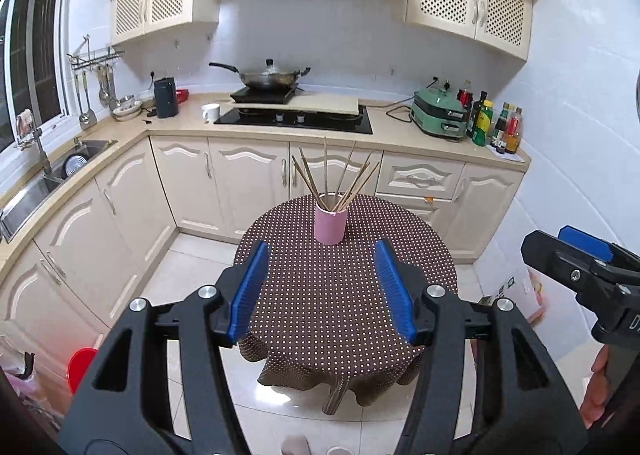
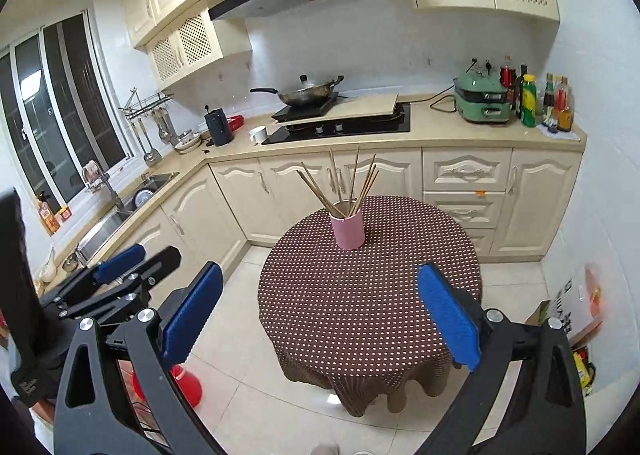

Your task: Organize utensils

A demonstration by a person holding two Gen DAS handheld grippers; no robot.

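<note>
Wooden chopsticks (image 1: 338, 179) stand fanned out in a pink cup (image 1: 329, 223) at the far side of the round, polka-dot-clothed bench (image 1: 344, 295). The left tongs (image 1: 322, 289) and right tongs (image 2: 320, 311) hang spread and empty, short of the cup

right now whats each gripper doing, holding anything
Left gripper: open, holding nothing.
Right gripper: open, holding nothing.

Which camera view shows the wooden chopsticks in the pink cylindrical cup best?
The left wrist view: wooden chopsticks stand nearly centred, fanned apart. The right wrist view shows them too, bunched closer.
</note>
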